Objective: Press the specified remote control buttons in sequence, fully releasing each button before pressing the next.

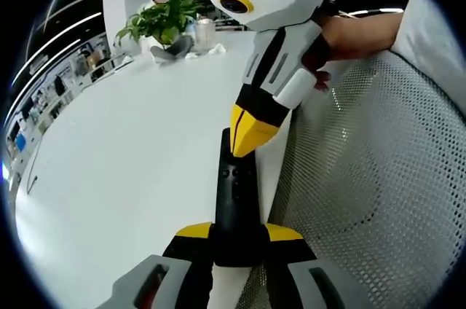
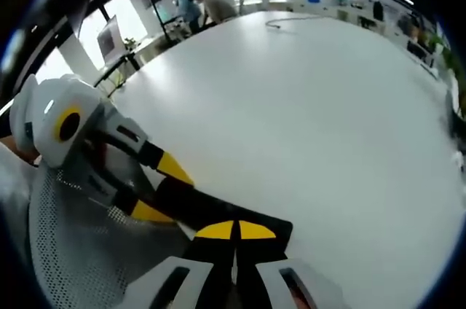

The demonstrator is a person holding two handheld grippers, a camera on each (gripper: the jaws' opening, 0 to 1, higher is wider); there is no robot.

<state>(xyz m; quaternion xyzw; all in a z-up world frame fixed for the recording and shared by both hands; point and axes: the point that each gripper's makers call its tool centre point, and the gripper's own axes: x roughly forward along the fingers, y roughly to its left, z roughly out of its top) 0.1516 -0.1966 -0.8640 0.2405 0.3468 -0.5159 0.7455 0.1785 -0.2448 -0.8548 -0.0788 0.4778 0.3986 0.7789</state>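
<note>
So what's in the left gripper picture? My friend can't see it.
The left gripper, with yellow-tipped jaws, is shut on a slim black remote control at the edge of a big white table. The right gripper, held by a person's hand, touches its closed yellow tips to the remote's top end. A leafy green potted plant sits far back.

Black remote [image 1: 235, 200], yellow-tipped fingers [image 1: 251, 130], white table [image 1: 138, 156]
</note>
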